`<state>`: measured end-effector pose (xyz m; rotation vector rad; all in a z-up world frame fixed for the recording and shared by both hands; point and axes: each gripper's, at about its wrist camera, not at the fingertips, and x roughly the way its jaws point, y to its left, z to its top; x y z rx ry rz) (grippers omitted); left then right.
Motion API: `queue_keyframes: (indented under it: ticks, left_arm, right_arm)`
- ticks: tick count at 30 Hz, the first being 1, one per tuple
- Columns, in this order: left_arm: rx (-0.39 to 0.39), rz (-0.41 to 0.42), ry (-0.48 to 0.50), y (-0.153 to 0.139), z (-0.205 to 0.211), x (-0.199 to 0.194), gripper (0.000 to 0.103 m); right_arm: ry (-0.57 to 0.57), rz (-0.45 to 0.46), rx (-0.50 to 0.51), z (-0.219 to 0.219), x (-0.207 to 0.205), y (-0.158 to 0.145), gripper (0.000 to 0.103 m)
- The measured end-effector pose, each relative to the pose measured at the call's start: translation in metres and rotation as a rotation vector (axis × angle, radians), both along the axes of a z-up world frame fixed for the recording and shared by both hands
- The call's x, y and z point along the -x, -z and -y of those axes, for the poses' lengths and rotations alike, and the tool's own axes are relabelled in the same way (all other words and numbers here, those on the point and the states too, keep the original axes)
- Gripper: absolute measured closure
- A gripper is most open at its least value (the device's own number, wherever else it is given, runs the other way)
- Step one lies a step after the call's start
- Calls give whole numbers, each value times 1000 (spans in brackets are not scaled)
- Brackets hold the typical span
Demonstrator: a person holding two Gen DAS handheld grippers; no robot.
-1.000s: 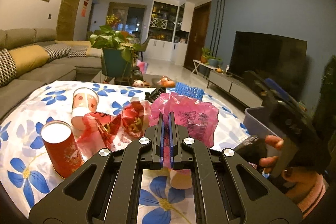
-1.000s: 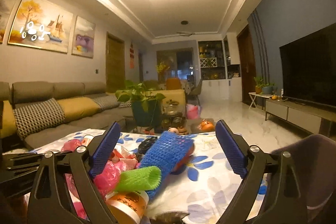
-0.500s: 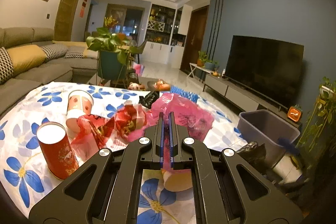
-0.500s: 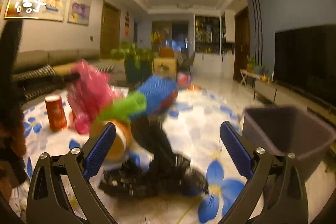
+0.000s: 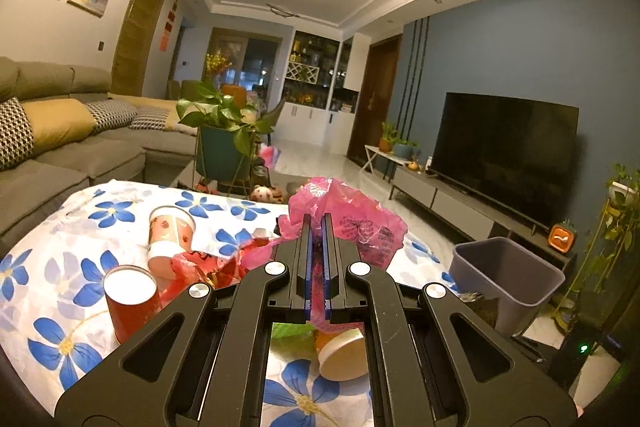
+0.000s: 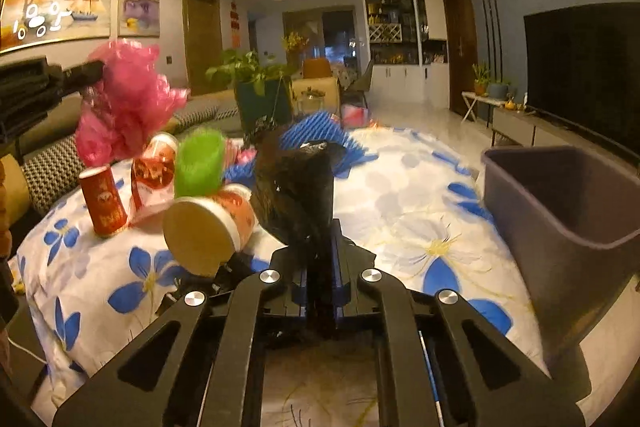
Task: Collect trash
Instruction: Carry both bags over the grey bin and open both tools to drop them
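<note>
An upright red paper cup (image 5: 130, 301) is seen at 9 o'clock on the blue-flowered white tablecloth (image 5: 52, 267). At centre, a crumpled pink plastic bag (image 5: 344, 215) is clamped in the L gripper (image 5: 316, 255), lifted above the table. A crumpled black plastic bag (image 6: 298, 187) is pinched by the R gripper (image 6: 320, 267). A grey plastic bin (image 6: 568, 211) stands at 3 o'clock, beside the table edge.

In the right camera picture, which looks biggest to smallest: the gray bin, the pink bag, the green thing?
1. gray bin, though it sits nearest the camera
2. pink bag
3. green thing
</note>
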<state>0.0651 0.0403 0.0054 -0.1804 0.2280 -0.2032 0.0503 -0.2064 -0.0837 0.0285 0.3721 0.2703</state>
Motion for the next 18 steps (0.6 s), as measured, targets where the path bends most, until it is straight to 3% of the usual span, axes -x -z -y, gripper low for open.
queue_keyframes:
  ticks: [11,18]
  left_arm:
    - [-29,20,85,-7,30,0,100]
    - [-50,45,187,-19,74,-11,100]
  right_arm:
    - [80,140,-31,29,22,-44,96]
    - [210,238,-13,63,36,-72,96]
